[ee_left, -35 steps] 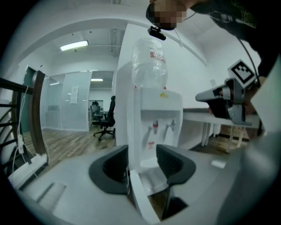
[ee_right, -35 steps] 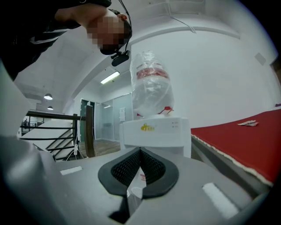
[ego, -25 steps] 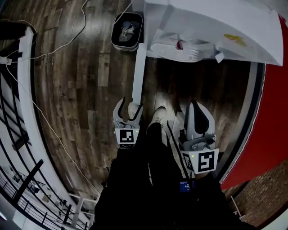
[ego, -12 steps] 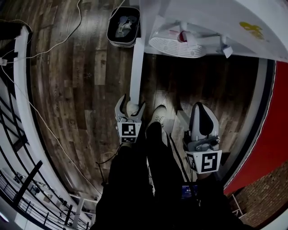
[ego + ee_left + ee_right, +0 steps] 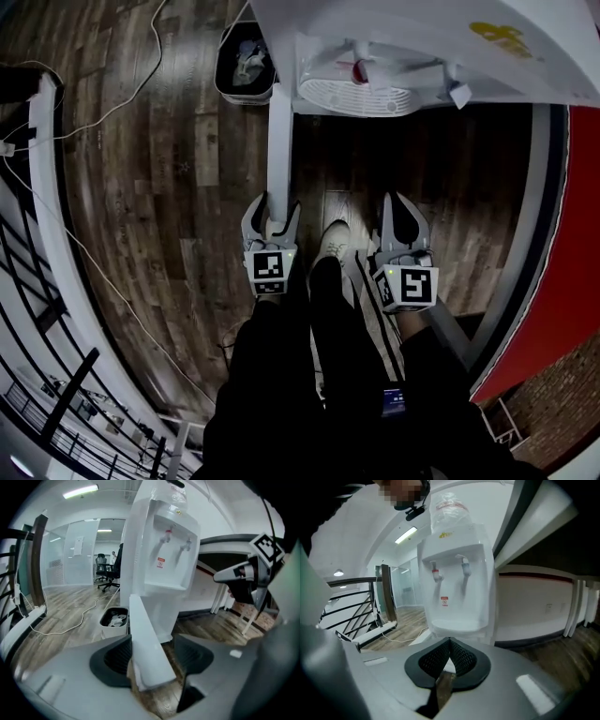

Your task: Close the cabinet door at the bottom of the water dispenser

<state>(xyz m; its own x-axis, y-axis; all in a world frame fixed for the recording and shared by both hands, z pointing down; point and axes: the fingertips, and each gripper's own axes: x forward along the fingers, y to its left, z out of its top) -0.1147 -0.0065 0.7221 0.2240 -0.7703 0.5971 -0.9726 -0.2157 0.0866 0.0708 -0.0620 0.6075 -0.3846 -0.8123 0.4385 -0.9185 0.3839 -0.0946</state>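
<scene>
Cabinet door (image 5: 147, 639) edge between closing left gripper (image 5: 271, 214) jaws shown only by left gripper view; right gripper (image 5: 449, 654) pressed together, empty; both tilted downward.

Floor (image 5: 169, 187): dark wood planks, worn grain, under both tongs.

Waste bin (image 5: 225, 89): dark rim, crumpled pale scraps inside. Stands on the floor ahead of the left tongs (image 5: 272, 208), slightly to their left, well apart.

White cable (image 5: 84, 612): snakes over the planks left of the bin, farther out from the left tongs.

Railing (image 5: 351, 580): black bars on a white base, far out on the left tongs' side.

Red wall (image 5: 572, 234): beyond the right tongs (image 5: 401, 204), on their outer side.

White shoe (image 5: 330, 246): on the floor between the two tongs. Dark trousers (image 5: 281, 375) just behind it.

Far ahead, past the bin: office chairs (image 5: 112, 569), glass partition (image 5: 82, 550), ceiling strip light (image 5: 80, 491).
</scene>
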